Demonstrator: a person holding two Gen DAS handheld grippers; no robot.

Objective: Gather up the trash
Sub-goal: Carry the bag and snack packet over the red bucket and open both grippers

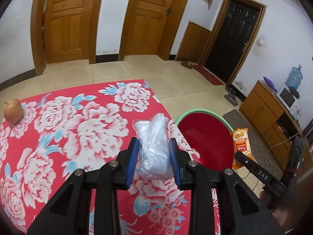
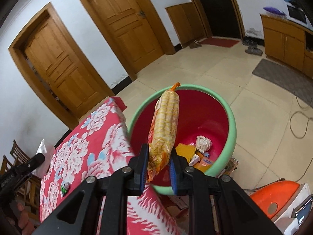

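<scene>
My left gripper [image 1: 153, 146] is shut on a crumpled clear plastic bag [image 1: 152, 146], held over the right part of the red floral tablecloth [image 1: 58, 129]. My right gripper [image 2: 157, 156] is shut on an orange snack packet [image 2: 164, 129] and holds it upright over the red bin with the green rim [image 2: 230, 137]. The bin [image 1: 203, 137] stands just off the table's right edge. In the left wrist view the packet [image 1: 241, 141] and the right gripper's finger [image 1: 254, 168] show above the bin's right rim. Inside the bin lie a crumpled paper ball [image 2: 203, 143] and small boxes [image 2: 201, 159].
A pear [image 1: 13, 110] sits at the table's far left. A small green and white item [image 2: 65, 187] lies on the cloth. Wooden doors [image 1: 66, 19] and a black door [image 1: 234, 39] line the walls. A wooden cabinet [image 1: 266, 107] stands right. An orange object [image 2: 273, 195] is on the floor.
</scene>
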